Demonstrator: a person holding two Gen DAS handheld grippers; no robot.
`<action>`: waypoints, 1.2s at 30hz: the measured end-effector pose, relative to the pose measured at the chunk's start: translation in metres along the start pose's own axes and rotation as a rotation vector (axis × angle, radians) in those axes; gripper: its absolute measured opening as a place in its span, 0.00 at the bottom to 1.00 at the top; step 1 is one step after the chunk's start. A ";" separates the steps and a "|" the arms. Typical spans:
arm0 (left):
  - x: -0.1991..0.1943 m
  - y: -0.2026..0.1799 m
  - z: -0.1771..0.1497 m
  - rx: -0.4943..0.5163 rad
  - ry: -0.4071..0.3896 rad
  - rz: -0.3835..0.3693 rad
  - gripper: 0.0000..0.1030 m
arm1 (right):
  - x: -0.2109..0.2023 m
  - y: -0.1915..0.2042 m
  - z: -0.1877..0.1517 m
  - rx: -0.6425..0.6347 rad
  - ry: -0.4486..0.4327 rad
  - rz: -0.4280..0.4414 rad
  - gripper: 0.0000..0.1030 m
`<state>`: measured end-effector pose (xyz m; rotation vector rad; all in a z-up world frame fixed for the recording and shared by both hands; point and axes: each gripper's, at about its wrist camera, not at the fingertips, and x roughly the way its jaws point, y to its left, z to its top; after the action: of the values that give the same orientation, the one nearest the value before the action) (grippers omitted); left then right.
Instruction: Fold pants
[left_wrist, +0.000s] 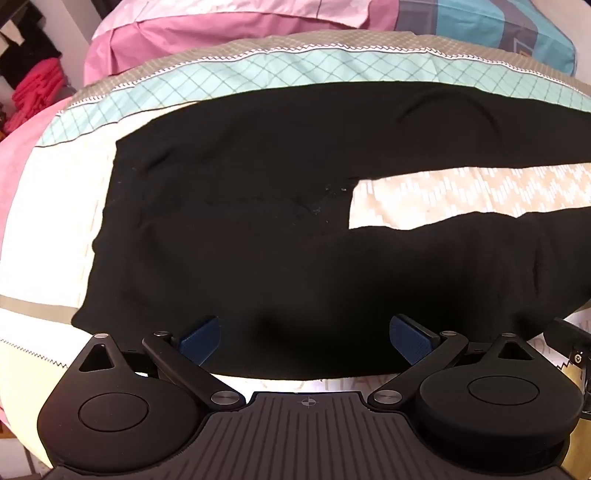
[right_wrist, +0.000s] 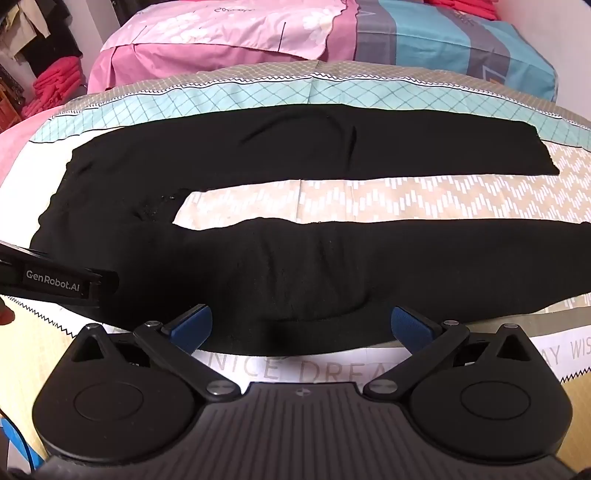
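Observation:
Black pants (right_wrist: 258, 258) lie flat on the patterned bed sheet (right_wrist: 369, 199), waist to the left, both legs running right with a strip of sheet between them. In the left wrist view the pants (left_wrist: 240, 240) fill the middle. My left gripper (left_wrist: 306, 339) is open, its blue pads over the near edge of the waist part. My right gripper (right_wrist: 301, 326) is open, its blue pads over the near leg's front edge. The left gripper's side (right_wrist: 59, 284) shows at the left of the right wrist view, and the right gripper's edge (left_wrist: 570, 343) shows in the left wrist view.
A pink quilt (right_wrist: 221, 37) and a blue-grey striped cover (right_wrist: 461, 48) lie piled behind the sheet. Red folded clothes (right_wrist: 55, 88) are stacked on shelves at far left. The sheet's printed front border (right_wrist: 295, 365) lies just before my right gripper.

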<state>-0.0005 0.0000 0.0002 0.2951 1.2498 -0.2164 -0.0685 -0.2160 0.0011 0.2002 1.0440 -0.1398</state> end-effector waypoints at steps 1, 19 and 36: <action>0.000 0.000 0.000 0.002 -0.001 0.002 1.00 | 0.000 0.001 0.000 0.000 0.000 0.000 1.00; -0.005 -0.001 -0.001 0.007 -0.016 0.032 1.00 | -0.002 0.006 -0.001 -0.012 -0.006 0.008 1.00; -0.003 -0.001 -0.005 0.009 -0.017 0.004 1.00 | -0.001 0.007 -0.003 0.004 0.000 0.013 1.00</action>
<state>-0.0065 0.0011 0.0012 0.3031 1.2317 -0.2204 -0.0697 -0.2081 0.0012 0.2108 1.0418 -0.1299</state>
